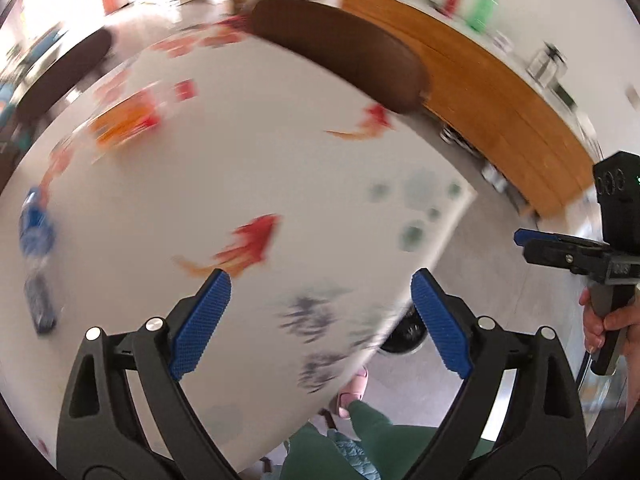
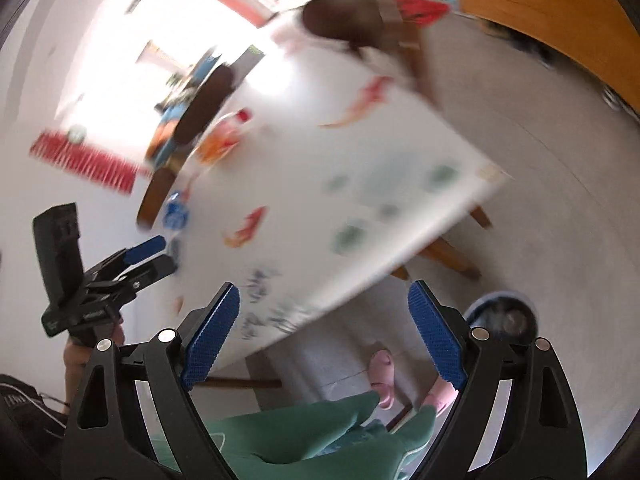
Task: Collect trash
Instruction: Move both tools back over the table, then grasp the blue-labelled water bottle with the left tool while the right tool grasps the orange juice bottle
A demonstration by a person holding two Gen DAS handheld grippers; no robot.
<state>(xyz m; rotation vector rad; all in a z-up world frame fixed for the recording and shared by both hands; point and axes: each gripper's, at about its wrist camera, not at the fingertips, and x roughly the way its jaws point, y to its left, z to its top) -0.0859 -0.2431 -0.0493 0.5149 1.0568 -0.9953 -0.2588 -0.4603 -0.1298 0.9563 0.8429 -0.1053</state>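
Note:
A table under a white cloth (image 1: 168, 184) printed with red fish fills both blurred views. On it lie an orange and red wrapper (image 1: 124, 120), a small red piece (image 1: 186, 89), a blue crumpled item (image 1: 36, 228) and a dark item (image 1: 38, 304) near the left edge. My left gripper (image 1: 320, 320) hangs open above the cloth's near corner, with nothing between its pads. My right gripper (image 2: 324, 336) is also open and empty, over the table edge (image 2: 360, 280) and floor. The wrapper (image 2: 220, 140) and blue item (image 2: 176, 212) show far left in the right wrist view.
Each gripper shows in the other's view: the right gripper (image 1: 524, 244), the left gripper (image 2: 164, 254). A brown chair back (image 1: 340, 52) stands at the far table side, a wooden sideboard (image 1: 500, 96) behind. A round dark container (image 2: 504, 316) sits on the floor by pink slippers (image 2: 382, 372).

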